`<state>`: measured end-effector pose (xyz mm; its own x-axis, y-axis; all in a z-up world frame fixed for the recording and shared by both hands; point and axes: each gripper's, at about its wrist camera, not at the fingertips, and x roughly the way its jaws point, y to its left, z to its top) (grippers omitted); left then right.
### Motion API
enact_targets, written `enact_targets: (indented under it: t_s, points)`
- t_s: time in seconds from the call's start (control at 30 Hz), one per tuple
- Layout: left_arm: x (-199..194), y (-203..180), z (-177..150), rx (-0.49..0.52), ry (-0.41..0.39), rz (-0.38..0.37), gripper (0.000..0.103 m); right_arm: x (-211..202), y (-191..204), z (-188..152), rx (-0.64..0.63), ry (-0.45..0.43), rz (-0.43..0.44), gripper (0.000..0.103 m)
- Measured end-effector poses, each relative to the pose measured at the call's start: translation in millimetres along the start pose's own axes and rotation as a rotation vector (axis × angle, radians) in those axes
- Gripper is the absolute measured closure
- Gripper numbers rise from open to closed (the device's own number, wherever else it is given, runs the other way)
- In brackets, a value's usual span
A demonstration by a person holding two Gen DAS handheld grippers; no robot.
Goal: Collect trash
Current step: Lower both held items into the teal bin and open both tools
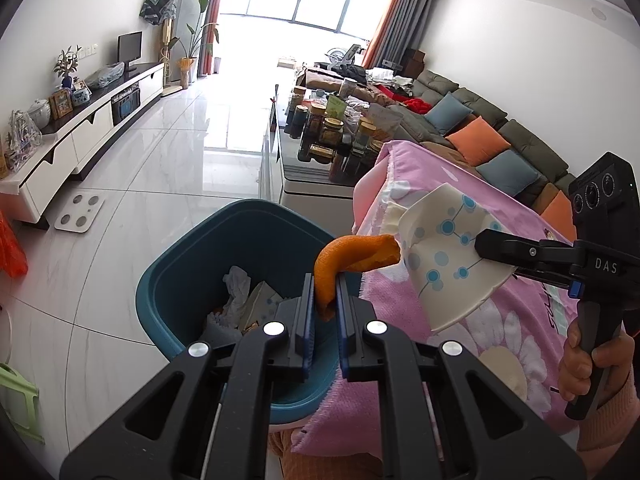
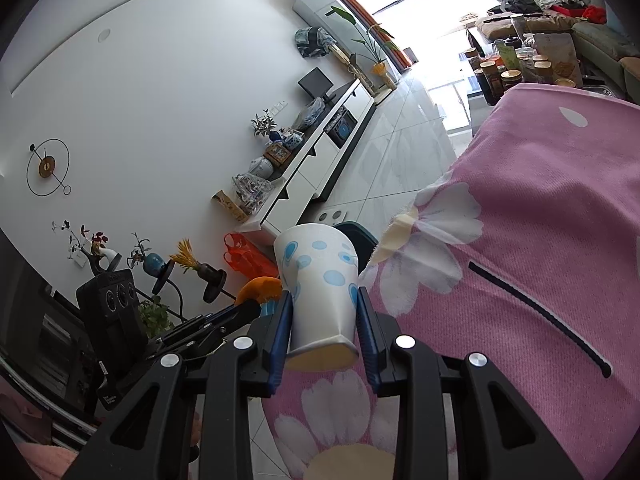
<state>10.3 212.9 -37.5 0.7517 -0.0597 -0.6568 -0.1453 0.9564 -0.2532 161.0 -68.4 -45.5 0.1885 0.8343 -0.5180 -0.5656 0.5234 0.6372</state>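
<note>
My left gripper (image 1: 324, 300) is shut on an orange peel (image 1: 352, 258) and holds it over the near rim of a teal trash bin (image 1: 192, 264). The bin holds crumpled tissue (image 1: 236, 292) and other scraps. My right gripper (image 2: 324, 320) is shut on a squashed white paper cup with blue dots (image 2: 322, 280), held above the pink flowered cloth (image 2: 540, 240). In the left wrist view the cup (image 1: 444, 252) hangs at the right of the peel, over the cloth's edge. The right wrist view shows the peel (image 2: 260, 286) and the bin's rim (image 2: 360, 236) behind the cup.
The pink cloth (image 1: 500, 320) covers a table beside the bin. A glass coffee table with jars (image 1: 336, 136) stands beyond it. A sofa with cushions (image 1: 488, 136) runs along the right. A white TV cabinet (image 1: 80, 136) lines the left wall. A bathroom scale (image 1: 80, 212) lies on the floor.
</note>
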Motion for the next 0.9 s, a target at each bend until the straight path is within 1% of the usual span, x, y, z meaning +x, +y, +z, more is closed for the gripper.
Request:
enact_targets:
  t_s: [0.9]
  points:
    - [10.4,12.2,2.1,-0.032,0.011,0.031,0.093,18.2,10.0,7.7,-0.012,0.023,-0.007,0.073]
